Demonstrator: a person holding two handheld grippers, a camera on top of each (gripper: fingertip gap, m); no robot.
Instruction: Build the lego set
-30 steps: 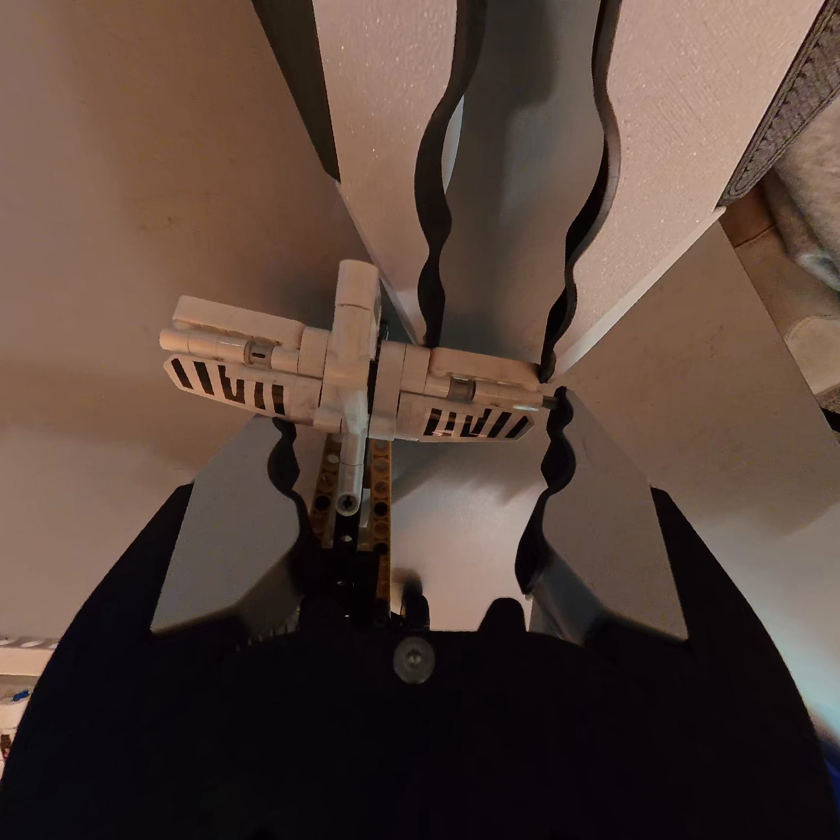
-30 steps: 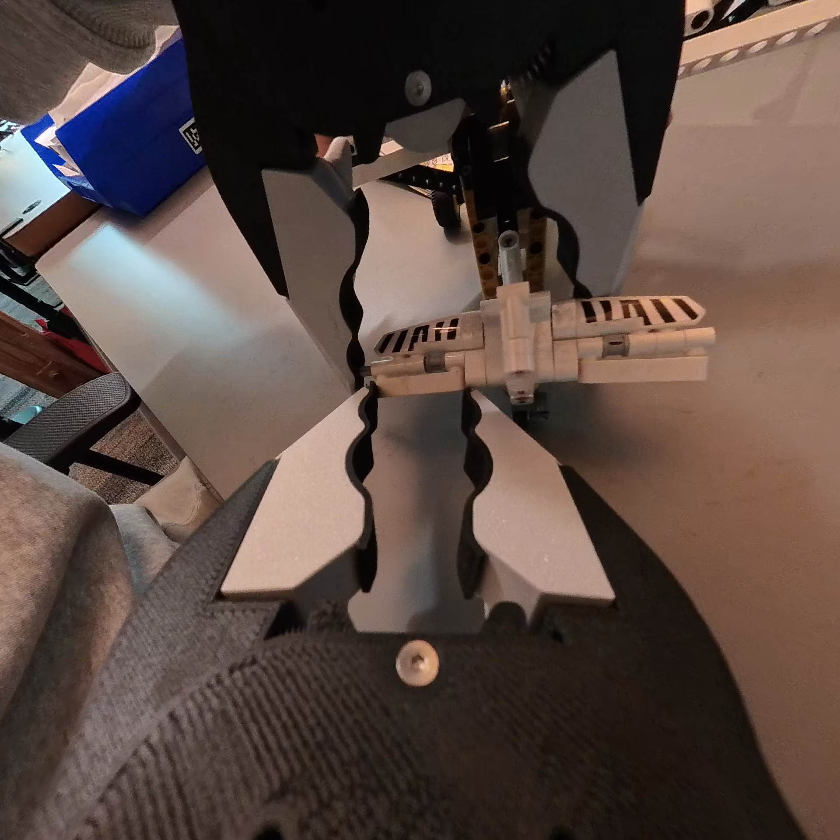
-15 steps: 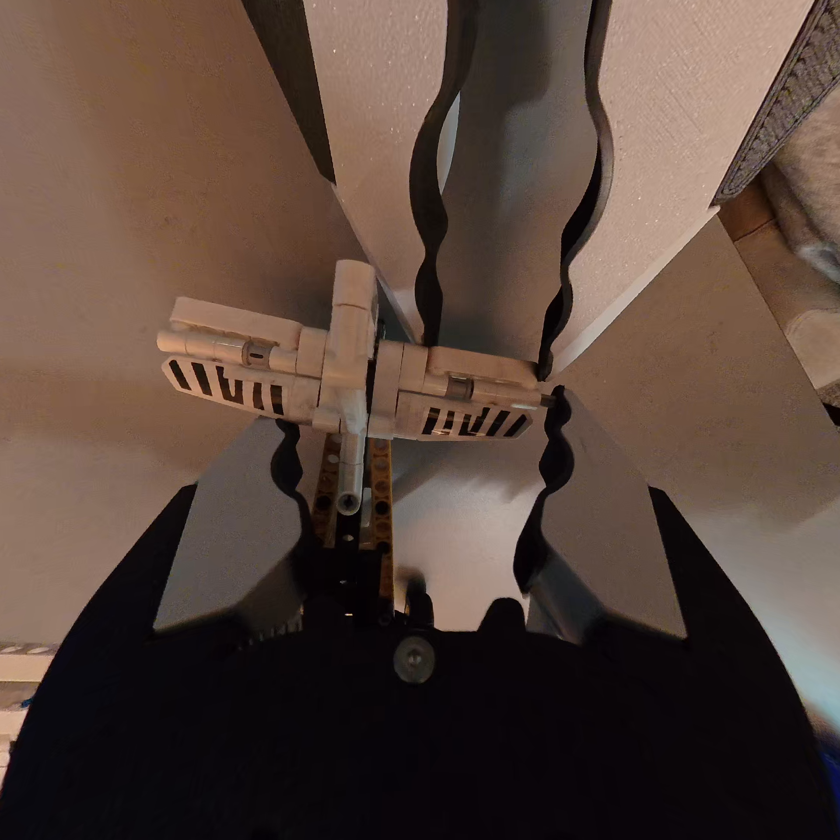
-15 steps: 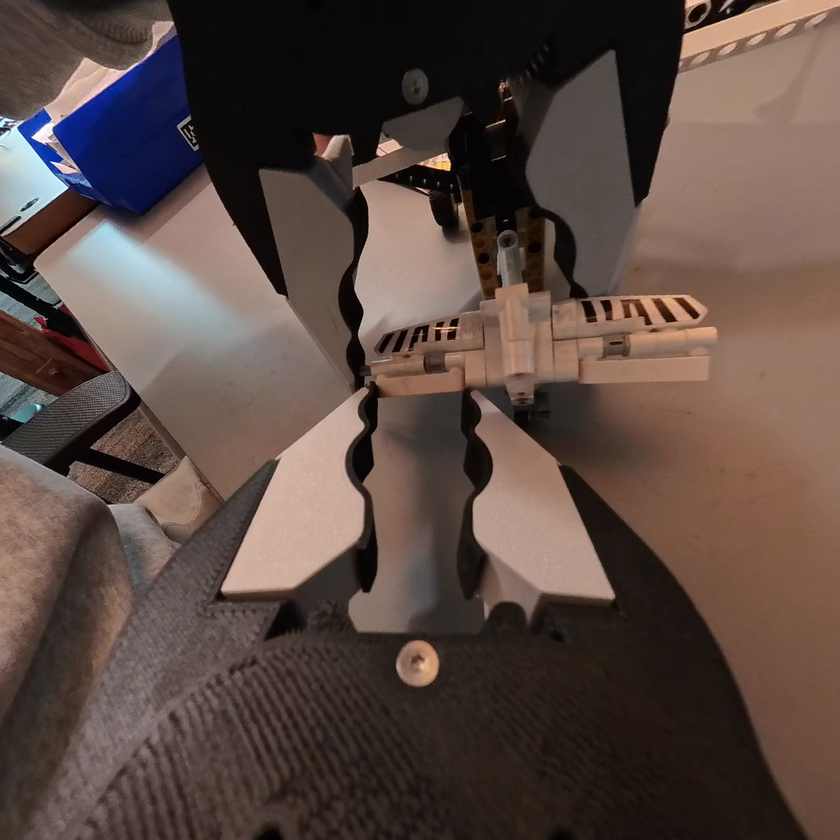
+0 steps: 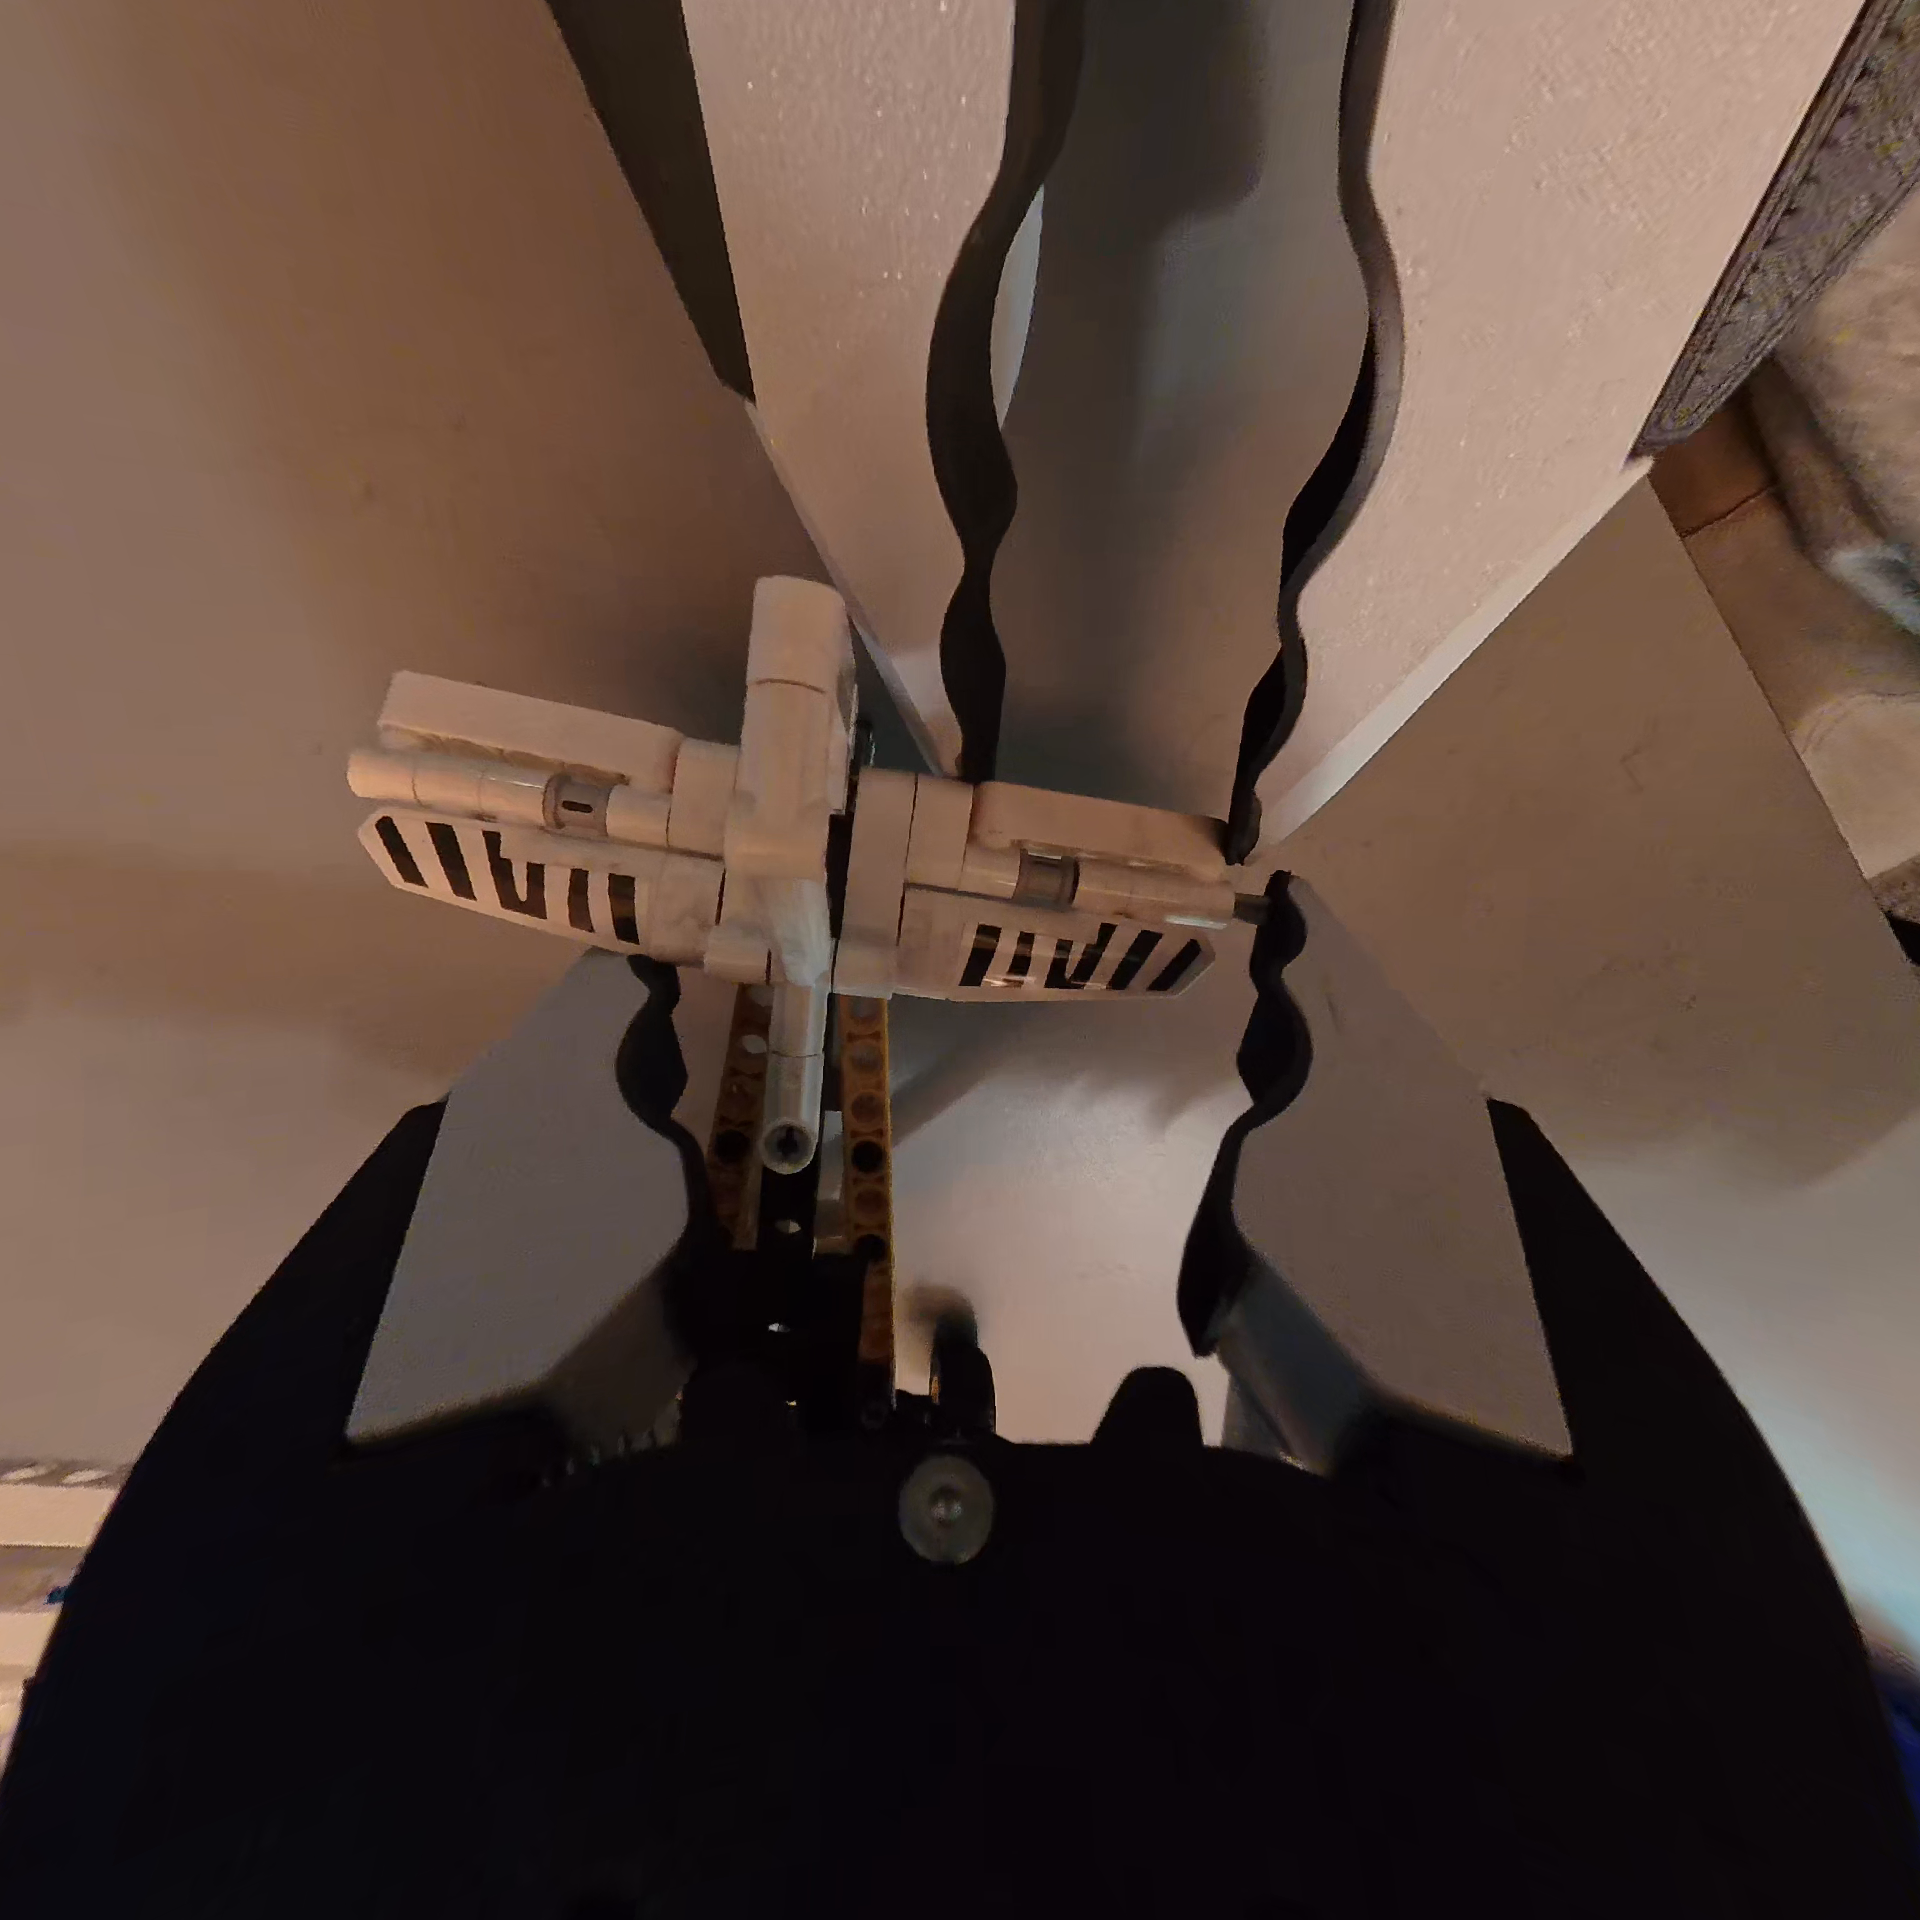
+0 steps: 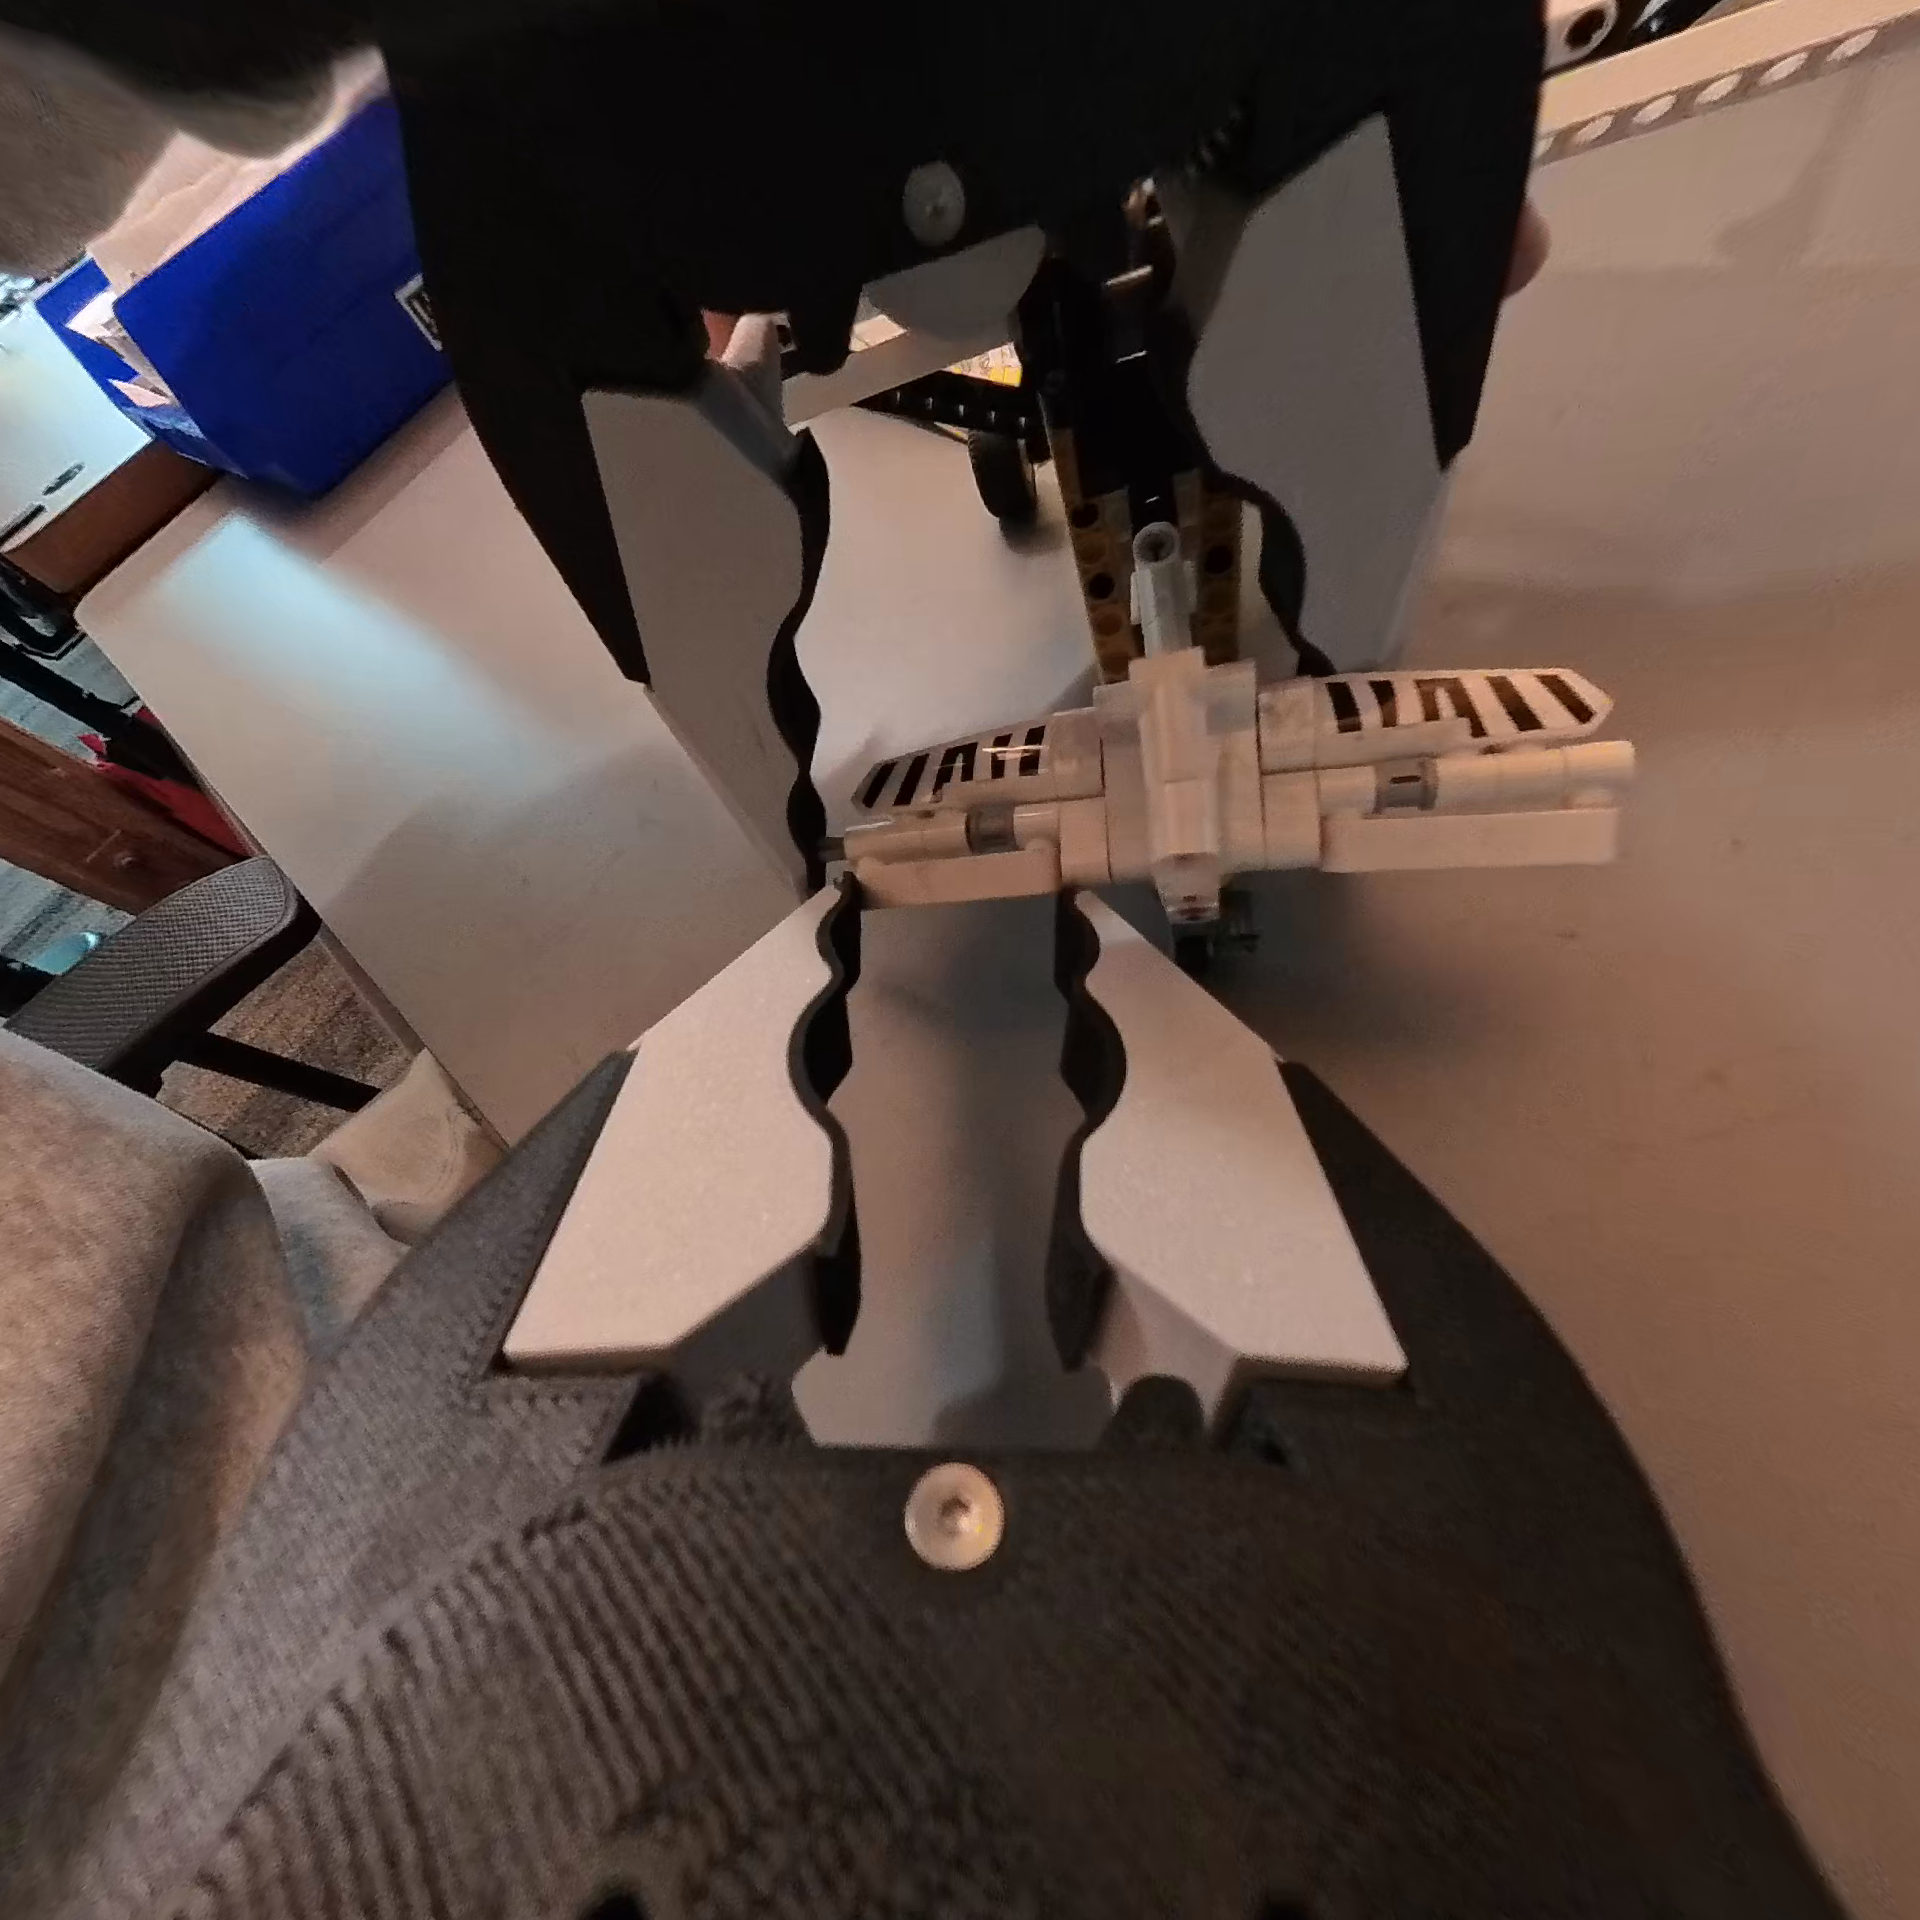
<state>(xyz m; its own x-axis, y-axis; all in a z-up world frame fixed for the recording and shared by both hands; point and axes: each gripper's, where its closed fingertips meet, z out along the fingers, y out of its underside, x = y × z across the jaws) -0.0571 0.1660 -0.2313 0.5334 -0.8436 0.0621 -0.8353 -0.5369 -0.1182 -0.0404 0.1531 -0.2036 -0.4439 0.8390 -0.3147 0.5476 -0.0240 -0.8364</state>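
I held my left tool [image 5: 951, 1049] parted, bracing the yellow-and-black Lego frame [image 5: 862, 1122]; my right tool [image 6: 951, 914] gripped the white striped wing assembly [image 6: 1226, 779], apparently seating it.

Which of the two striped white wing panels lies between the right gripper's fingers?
The striped panel at the left in the right wrist view. The other panel juts free beyond the left gripper.
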